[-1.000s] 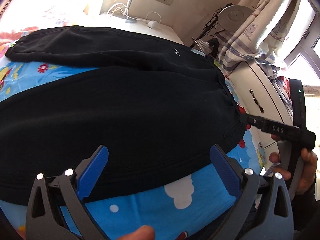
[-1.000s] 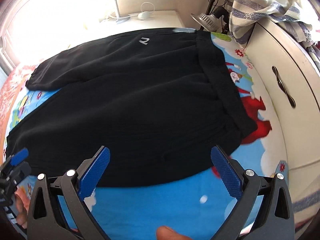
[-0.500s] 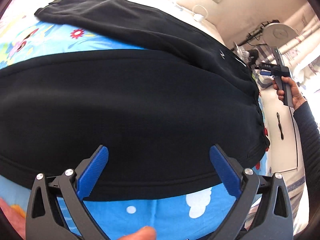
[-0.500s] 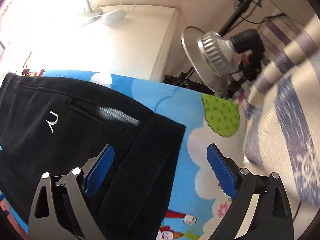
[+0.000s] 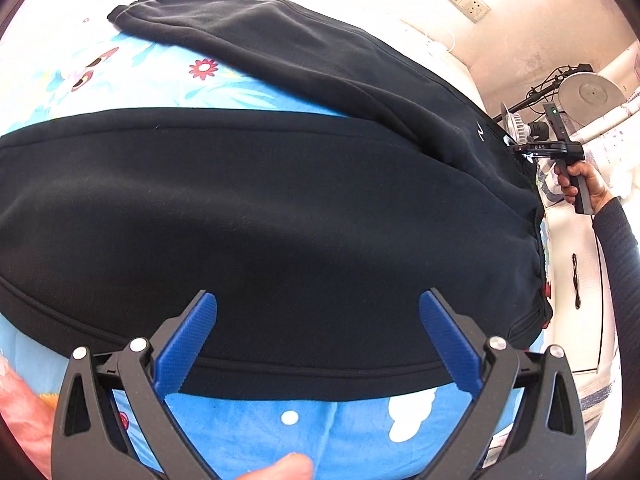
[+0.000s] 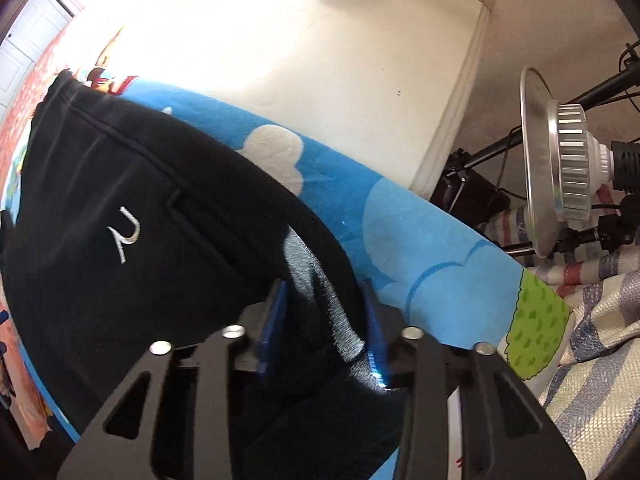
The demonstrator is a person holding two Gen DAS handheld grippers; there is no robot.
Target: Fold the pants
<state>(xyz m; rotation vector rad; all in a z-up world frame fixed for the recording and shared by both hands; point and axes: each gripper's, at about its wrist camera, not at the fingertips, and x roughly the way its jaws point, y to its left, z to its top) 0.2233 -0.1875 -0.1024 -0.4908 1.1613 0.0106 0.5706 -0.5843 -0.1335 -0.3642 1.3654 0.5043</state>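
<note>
Black fleece pants [image 5: 280, 208] lie spread flat on a bed covered by a blue cartoon sheet [image 5: 320, 432], legs splayed apart. The left gripper [image 5: 318, 340] hovers over the near leg's lower hem, its jaws wide apart and holding nothing. The right gripper [image 6: 324, 320] sits at the far waistband corner, jaws pinched together on a fold of the black fabric beside the small white logo [image 6: 125, 238].
</note>
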